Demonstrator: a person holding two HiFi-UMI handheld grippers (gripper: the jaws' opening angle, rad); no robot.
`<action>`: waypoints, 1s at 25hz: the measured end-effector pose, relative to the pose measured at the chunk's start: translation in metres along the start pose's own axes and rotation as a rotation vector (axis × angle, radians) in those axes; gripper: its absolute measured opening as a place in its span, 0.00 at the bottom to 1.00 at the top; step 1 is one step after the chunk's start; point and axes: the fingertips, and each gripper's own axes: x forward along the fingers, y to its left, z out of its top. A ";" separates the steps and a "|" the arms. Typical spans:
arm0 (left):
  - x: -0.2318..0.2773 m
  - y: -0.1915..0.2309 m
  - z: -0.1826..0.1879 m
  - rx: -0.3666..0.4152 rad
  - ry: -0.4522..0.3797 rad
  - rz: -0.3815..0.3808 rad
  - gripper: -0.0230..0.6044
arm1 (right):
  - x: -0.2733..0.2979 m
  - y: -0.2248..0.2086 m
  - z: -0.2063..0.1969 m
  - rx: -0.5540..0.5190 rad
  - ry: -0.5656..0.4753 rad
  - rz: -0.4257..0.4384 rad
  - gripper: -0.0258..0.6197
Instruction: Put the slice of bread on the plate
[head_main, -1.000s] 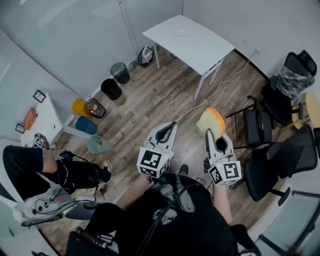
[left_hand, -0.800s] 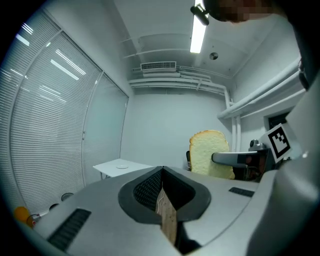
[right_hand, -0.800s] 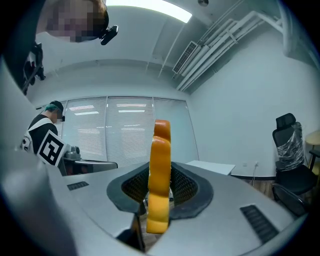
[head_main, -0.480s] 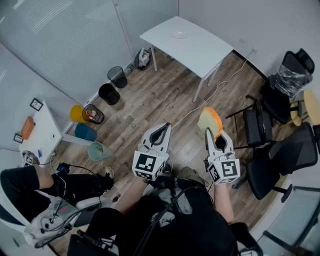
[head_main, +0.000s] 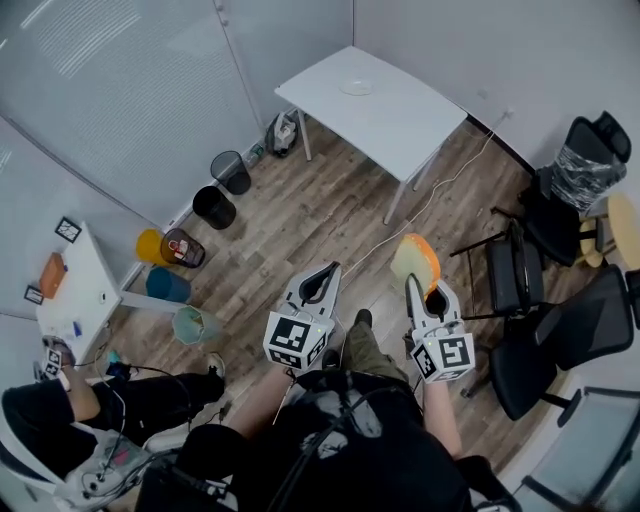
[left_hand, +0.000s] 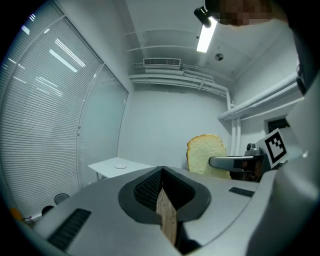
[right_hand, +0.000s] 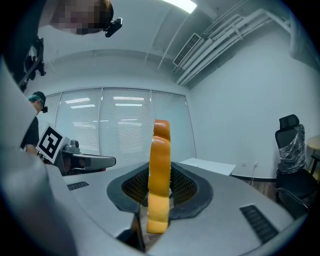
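Two claws are up and one slice of bread is in play. The right claw (head_main: 411, 284) pinches the bread (head_main: 418, 262) by its lower edge, so the slice stands upright and edge-on between the pads in the right gripper view (right_hand: 160, 170). The left claw (head_main: 328, 273) carries nothing, and its jaws are pressed together. Ahead stands one white counter (head_main: 400, 115), well apart from both claws, and on it sits one plate (head_main: 356, 87), still bare. The bread is in the air over the wood floor (head_main: 300, 220), not yet at the plate. Six bins (head_main: 213, 205) line the glass wall on the left, and a second person (head_main: 60, 440) sits at the lower left.

Compared with a second ago, both claws have travelled forward side by side, and the counter and plate sit lower and nearer in the head view. The bins have slid down the frame. The pinch on the bread is unchanged.
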 end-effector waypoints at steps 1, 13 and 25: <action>0.013 0.004 0.003 -0.005 -0.002 0.008 0.05 | 0.008 -0.010 0.003 0.007 -0.010 0.009 0.19; 0.136 0.030 0.025 0.019 0.012 0.070 0.05 | 0.106 -0.098 0.020 0.000 0.015 0.111 0.19; 0.240 0.128 0.033 0.004 0.059 0.049 0.05 | 0.241 -0.137 0.021 0.038 0.069 0.111 0.19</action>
